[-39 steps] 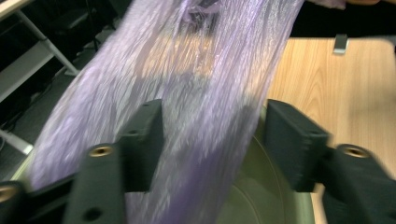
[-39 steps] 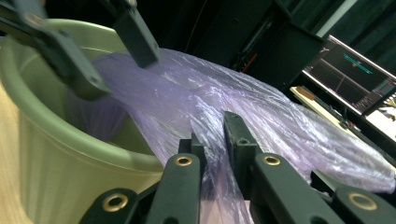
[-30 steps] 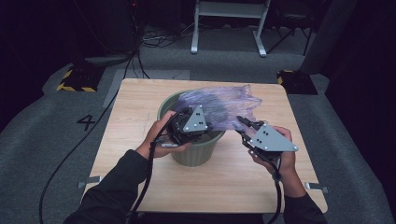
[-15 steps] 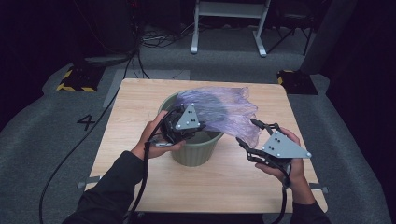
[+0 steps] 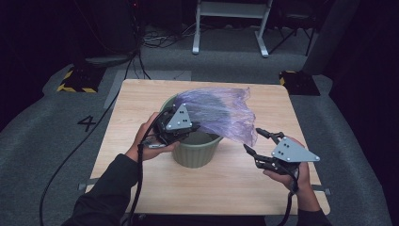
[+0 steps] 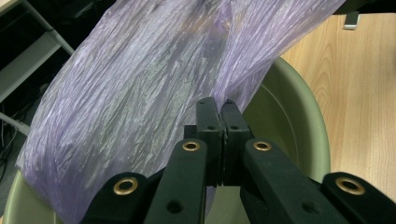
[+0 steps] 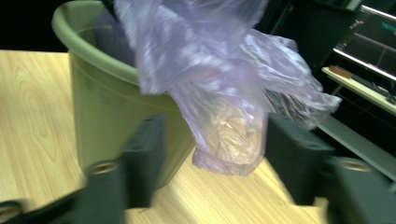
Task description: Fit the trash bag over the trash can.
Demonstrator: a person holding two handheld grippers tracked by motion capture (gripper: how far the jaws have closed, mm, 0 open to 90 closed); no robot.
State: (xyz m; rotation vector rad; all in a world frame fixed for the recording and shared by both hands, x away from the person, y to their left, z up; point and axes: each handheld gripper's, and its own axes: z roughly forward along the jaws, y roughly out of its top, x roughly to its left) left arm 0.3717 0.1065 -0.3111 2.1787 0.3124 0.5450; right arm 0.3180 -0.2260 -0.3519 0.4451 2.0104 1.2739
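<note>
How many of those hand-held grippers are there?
2. The left hand-held gripper is over the green bin, shut on the purple bag. The right hand-held gripper is beside the bin, jaws apart, off the bag.

This is looking like a lab or recording studio rather than a home. A plain wooden table (image 5: 141,94) is standing alone on grey carpet (image 5: 56,141) bearing a painted number four (image 5: 87,123). Cables (image 5: 160,40) are trailing across the floor, yellow-and-black striped weights (image 5: 75,82) are sitting beside the table, and a metal stand (image 5: 230,23) is rising from the dark behind.
</note>
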